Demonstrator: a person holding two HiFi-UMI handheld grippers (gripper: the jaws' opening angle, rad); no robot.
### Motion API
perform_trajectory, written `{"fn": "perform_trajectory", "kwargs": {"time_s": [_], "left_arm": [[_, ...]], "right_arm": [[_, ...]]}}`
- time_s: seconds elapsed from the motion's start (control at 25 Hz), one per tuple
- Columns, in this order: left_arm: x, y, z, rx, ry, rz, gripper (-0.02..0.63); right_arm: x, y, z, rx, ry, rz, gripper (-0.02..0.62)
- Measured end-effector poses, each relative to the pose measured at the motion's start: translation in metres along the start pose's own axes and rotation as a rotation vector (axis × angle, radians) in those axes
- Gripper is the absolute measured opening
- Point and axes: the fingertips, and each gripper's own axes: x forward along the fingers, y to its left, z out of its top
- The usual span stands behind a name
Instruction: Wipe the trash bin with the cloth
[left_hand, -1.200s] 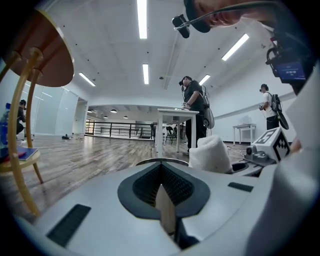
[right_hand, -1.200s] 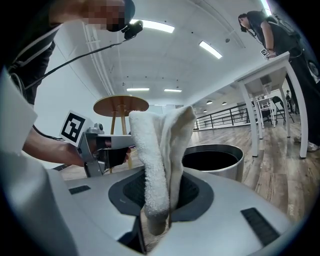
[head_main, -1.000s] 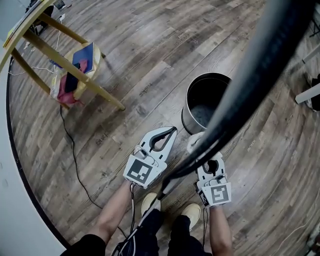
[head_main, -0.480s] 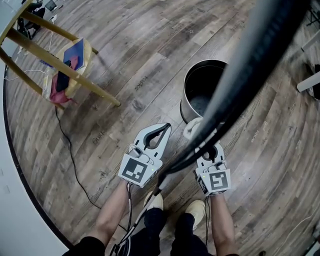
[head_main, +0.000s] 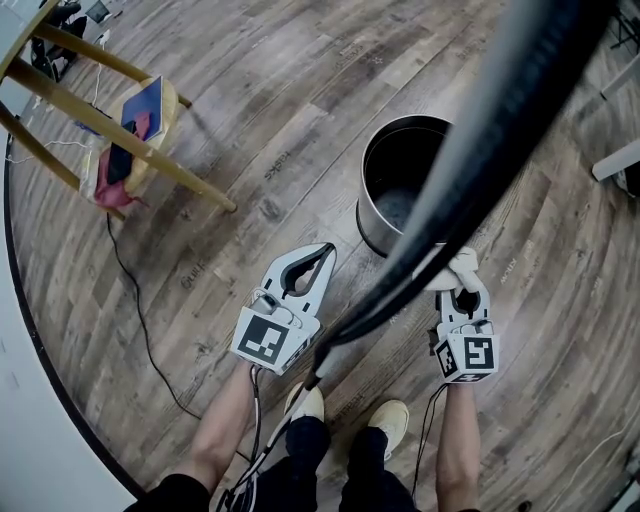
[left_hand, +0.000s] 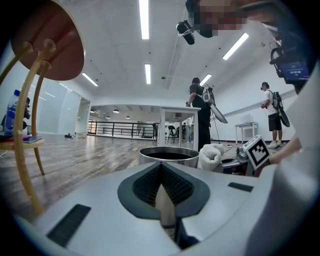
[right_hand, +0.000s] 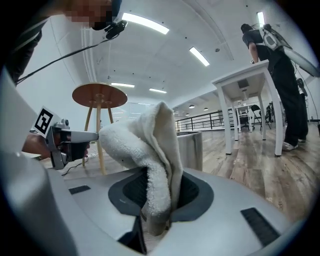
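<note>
A round metal trash bin (head_main: 372, 222) with a dark inside stands on the wood floor ahead of me; it also shows as the bin (left_hand: 169, 155) and the bin (right_hand: 192, 149). My right gripper (head_main: 460, 283) is shut on a white terry cloth (head_main: 456, 264), just off the bin's near right side. The cloth (right_hand: 152, 150) bulges up out of the jaws. My left gripper (head_main: 322, 254) hangs shut with nothing in it, a little left of the bin's near side. Its jaws meet at the tips in the left gripper view (left_hand: 161, 169).
A thick black cable (head_main: 480, 150) hangs close to the head camera and hides part of the bin and cloth. A wooden stool (head_main: 120, 150) over a bag (head_main: 135, 125) stands far left. A thin cord (head_main: 140, 300) runs along the floor. White table legs (head_main: 615, 160) stand right.
My right gripper has carried the cloth rightward, from the bin's near front to its near right side. The left gripper has barely moved.
</note>
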Motion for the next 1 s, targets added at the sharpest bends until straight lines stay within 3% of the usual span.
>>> {"fn": "perform_trajectory", "kwargs": {"time_s": [0.28,0.52,0.72,1.0], "left_arm": [[0.0,0.0,0.002,0.009,0.002,0.004,-0.005],[0.002,0.0,0.003,0.017,-0.003,0.006,-0.005],[0.002,0.0,0.003,0.008,-0.001,0.02,-0.005],[0.0,0.003,0.0,0.015,-0.008,0.027,-0.005]], "right_arm": [[-0.011,-0.054,-0.006,0.043,-0.001,-0.101,0.095],[-0.014,-0.063,-0.014,0.053,0.004,-0.114,0.095],[-0.025,-0.035,-0.003,0.01,-0.038,-0.059,0.095],[-0.037,0.05,-0.005,0.0,-0.04,0.095,0.095]]}}
